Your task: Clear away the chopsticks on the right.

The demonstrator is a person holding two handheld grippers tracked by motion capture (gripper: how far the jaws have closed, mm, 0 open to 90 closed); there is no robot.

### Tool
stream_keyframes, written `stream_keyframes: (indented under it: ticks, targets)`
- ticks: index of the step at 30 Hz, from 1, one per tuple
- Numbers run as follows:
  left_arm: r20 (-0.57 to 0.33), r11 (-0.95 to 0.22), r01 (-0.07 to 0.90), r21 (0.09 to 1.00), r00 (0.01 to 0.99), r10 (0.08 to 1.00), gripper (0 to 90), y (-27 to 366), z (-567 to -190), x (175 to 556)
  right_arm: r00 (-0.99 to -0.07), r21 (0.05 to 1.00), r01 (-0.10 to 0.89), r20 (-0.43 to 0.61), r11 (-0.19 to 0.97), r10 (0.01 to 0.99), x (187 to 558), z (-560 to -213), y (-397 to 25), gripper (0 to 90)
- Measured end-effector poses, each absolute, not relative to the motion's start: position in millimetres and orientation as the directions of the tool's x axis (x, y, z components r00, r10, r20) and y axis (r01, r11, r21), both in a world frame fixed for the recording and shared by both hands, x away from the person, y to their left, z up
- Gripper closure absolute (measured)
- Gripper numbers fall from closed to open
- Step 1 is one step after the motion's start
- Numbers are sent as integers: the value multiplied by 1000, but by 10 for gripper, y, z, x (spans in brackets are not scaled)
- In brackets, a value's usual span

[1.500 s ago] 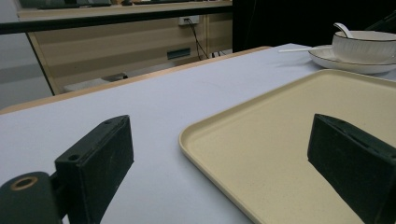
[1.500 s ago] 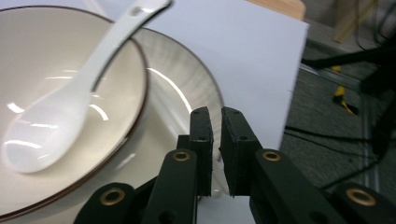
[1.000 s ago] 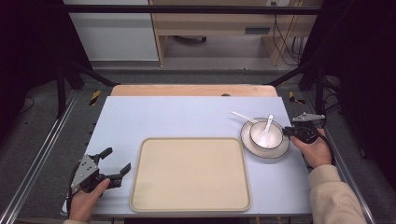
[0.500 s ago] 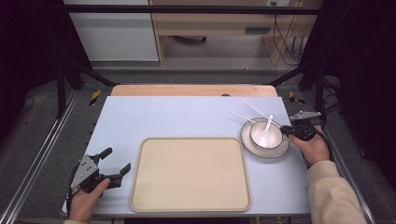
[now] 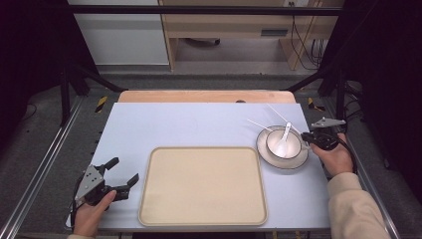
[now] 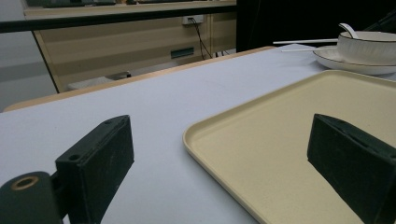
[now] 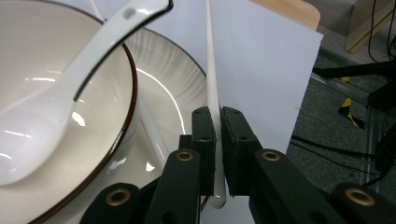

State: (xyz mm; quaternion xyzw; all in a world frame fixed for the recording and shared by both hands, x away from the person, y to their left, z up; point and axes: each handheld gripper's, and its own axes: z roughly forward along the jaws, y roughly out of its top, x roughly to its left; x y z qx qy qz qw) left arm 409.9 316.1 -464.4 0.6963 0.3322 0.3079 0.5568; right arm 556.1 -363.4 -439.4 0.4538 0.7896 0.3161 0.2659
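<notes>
At the table's right a white bowl stands on a dark-rimmed plate, with a white spoon resting inside the bowl. My right gripper is at the plate's right edge, shut on a white chopstick that points up and back-left. In the right gripper view the jaws pinch that chopstick near its thick end, beside the bowl and spoon. A second chopstick lies across the plate's far-left rim. My left gripper stands open at the front left, holding nothing.
A large beige tray lies at the front middle, its left rim just ahead of my open left jaws. Past the table's right edge there are a dark floor and cables. A wooden cabinet stands beyond the far edge.
My right gripper has closed on one chopstick and lifted it, so its far tip swings back and away from the other. The left gripper has stayed put.
</notes>
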Motion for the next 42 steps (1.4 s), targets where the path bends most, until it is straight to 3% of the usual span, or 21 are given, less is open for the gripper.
stream_keyframes:
  ticks: [17,30,37,42]
  targets:
    - [60,-154,116,981,573,817,66,3199,-4632,4090,-335,855,434,-141,285,932,5154,-3989,-3577,841]
    - [61,-153,115,982,569,820,64,3211,-4630,4088,-417,895,331,-145,299,897,4600,-3742,-3009,841]
    - [72,-161,111,981,564,822,64,3225,-4624,4083,-462,879,320,-180,352,869,4399,-3784,-2603,841]
    - [77,-165,106,981,569,819,64,3219,-4618,4082,-492,880,335,-142,337,859,4306,-3904,-2385,841]
